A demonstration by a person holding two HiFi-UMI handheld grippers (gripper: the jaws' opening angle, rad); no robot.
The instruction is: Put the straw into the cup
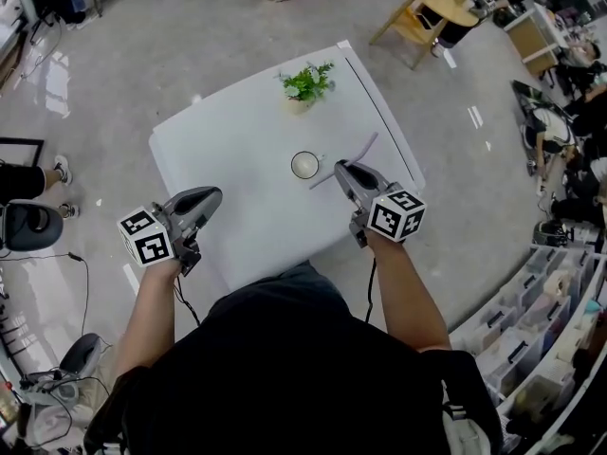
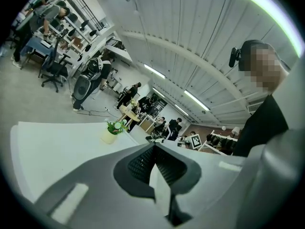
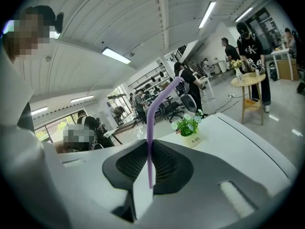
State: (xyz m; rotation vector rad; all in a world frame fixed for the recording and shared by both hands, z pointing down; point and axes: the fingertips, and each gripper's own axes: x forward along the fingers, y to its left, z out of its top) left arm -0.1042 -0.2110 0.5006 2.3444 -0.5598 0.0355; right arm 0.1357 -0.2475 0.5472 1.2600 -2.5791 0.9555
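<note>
The right gripper (image 1: 341,169) has its jaws closed on the purple straw (image 1: 353,155), pinching it partway along. In the right gripper view the straw (image 3: 150,142) rises from between the ribbed pads and bends over near its top, with only a short stub left on the camera side of the grip. The left gripper (image 1: 211,195) hangs over the near-left part of the table (image 1: 237,131), and the left gripper view shows its jaws (image 2: 153,149) pressed together with nothing between them.

The cup (image 1: 304,165) stands open-mouthed near the middle of the table, a little toward the right edge, just left of the right jaws. From above, the straw's long axis runs on a diagonal: its lower end lies just beside the cup's near-right side, and the other end points toward the right edge. The right hand is clearly the nearer one (the left is well apart from the cup). I judge the insertion not yet made. The lower end has to tip down and cross left over the rim.

A small potted plant (image 1: 305,83) sits by the far edge, clear of that path.
</note>
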